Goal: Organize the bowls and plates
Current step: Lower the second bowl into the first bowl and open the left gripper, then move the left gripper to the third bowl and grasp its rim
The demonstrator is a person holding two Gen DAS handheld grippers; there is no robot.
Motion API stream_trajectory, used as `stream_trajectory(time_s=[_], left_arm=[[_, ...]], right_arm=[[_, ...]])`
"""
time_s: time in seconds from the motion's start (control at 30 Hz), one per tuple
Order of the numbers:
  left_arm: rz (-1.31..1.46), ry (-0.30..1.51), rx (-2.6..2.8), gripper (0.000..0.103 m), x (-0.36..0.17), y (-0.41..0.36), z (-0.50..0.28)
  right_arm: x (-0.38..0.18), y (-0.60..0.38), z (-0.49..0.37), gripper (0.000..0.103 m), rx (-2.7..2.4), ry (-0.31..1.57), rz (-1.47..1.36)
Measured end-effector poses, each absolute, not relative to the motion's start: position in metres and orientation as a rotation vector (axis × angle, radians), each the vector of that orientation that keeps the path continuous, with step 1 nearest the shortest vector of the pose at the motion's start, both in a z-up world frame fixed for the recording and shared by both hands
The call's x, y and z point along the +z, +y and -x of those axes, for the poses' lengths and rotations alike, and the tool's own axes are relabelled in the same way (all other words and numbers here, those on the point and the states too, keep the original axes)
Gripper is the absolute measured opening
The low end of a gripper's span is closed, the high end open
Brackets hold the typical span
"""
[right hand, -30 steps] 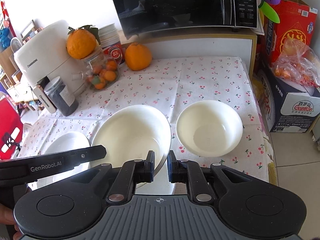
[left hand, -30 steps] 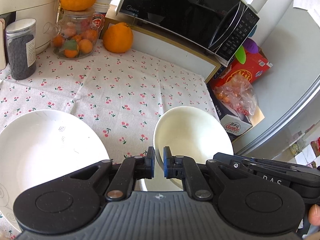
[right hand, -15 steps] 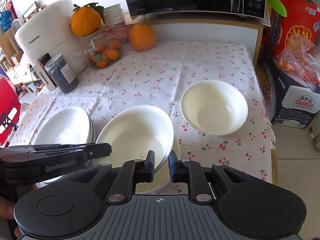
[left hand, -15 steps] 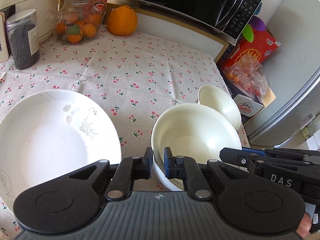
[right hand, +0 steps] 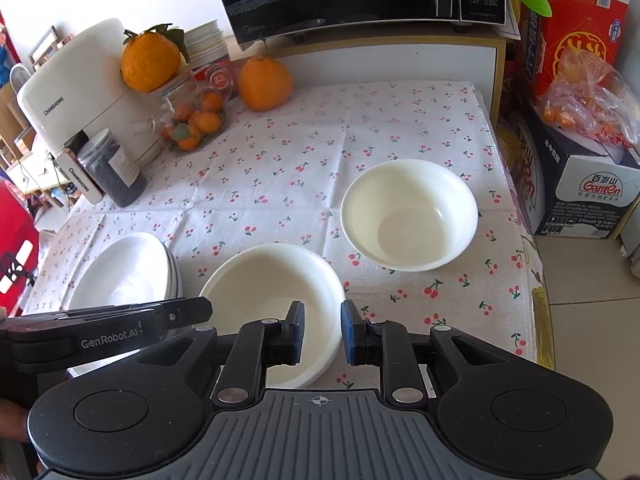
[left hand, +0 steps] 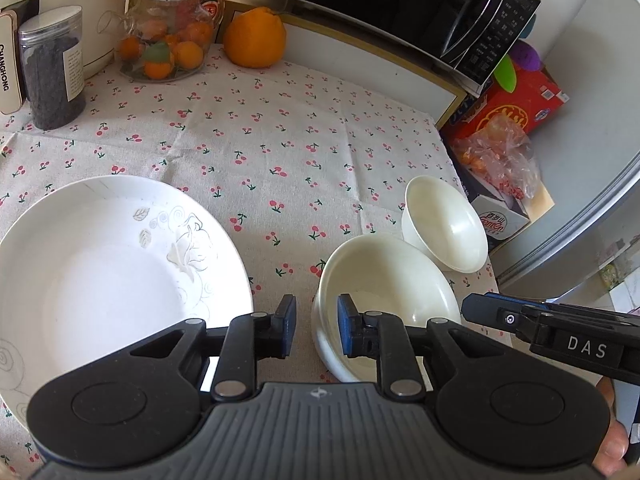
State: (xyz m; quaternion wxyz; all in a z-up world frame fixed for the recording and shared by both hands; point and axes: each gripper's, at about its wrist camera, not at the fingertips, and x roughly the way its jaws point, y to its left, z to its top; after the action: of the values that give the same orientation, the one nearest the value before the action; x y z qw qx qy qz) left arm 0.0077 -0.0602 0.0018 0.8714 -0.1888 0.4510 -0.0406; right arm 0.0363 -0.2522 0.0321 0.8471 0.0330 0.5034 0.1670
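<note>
A cream bowl [left hand: 384, 280] [right hand: 272, 292] rests near the table's front edge and appears nested in a like bowl beneath it. My left gripper [left hand: 316, 326] straddles its left rim. The jaws are opening, and a gap shows between the outer pad and the bowl wall. My right gripper [right hand: 322, 328] straddles the right rim. Its jaws are opening too, and the pads stand off the rim. A second cream bowl [left hand: 444, 224] [right hand: 412, 216] sits apart, further right. To the left lies a white plate [left hand: 112, 264] with a flower print, the top of a stack of plates [right hand: 124, 276].
At the back stand a jar of small oranges [right hand: 196, 120], a dark jar [left hand: 54, 76], a white appliance [right hand: 76, 92], a large orange [left hand: 254, 38] and a microwave [left hand: 400, 4]. The table edge [right hand: 528, 280] runs close past the right bowl; boxes [right hand: 580, 200] sit on the floor beyond.
Both grippers came down with the cream bowl gripped by its rim and set it on the bowl below. Both pairs of jaws have since parted from the rim.
</note>
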Motion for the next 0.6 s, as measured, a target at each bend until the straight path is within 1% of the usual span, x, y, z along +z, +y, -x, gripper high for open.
stream_trajectory(time_s=[0.2, 0.23, 0.3, 0.37, 0.5, 0.53, 0.57, 0.6], left_arm=[[0.337, 0.882, -0.077, 0.023, 0.015, -0.062, -0.012], [0.327, 0.88, -0.08, 0.024, 0.017, -0.064, -0.014], [0.313, 0.877, -0.09, 0.027, 0.02, -0.067, -0.019], [0.296, 0.864, -0.086, 0.032, 0.022, -0.069, -0.023], [0.252, 0.859, -0.085, 0.036, 0.024, -0.077, -0.032], [0.245, 0.859, -0.084, 0.039, 0.024, -0.078, -0.035], [0.238, 0.86, -0.083, 0.044, 0.024, -0.08, -0.038], [0.23, 0.86, -0.083, 0.046, 0.024, -0.082, -0.041]], right_arm=[[0.033, -0.259, -0.041, 0.021, 0.303, 1.047, -0.1], [0.033, -0.261, -0.043, 0.025, 0.295, 1.046, -0.107], [0.033, -0.264, -0.045, 0.029, 0.272, 1.041, -0.12], [0.032, -0.267, -0.048, 0.029, 0.254, 1.039, -0.137], [0.029, -0.274, -0.053, 0.029, 0.212, 1.045, -0.151], [0.029, -0.275, -0.055, 0.029, 0.199, 1.046, -0.155], [0.029, -0.277, -0.056, 0.029, 0.187, 1.045, -0.161], [0.029, -0.279, -0.057, 0.029, 0.177, 1.044, -0.168]])
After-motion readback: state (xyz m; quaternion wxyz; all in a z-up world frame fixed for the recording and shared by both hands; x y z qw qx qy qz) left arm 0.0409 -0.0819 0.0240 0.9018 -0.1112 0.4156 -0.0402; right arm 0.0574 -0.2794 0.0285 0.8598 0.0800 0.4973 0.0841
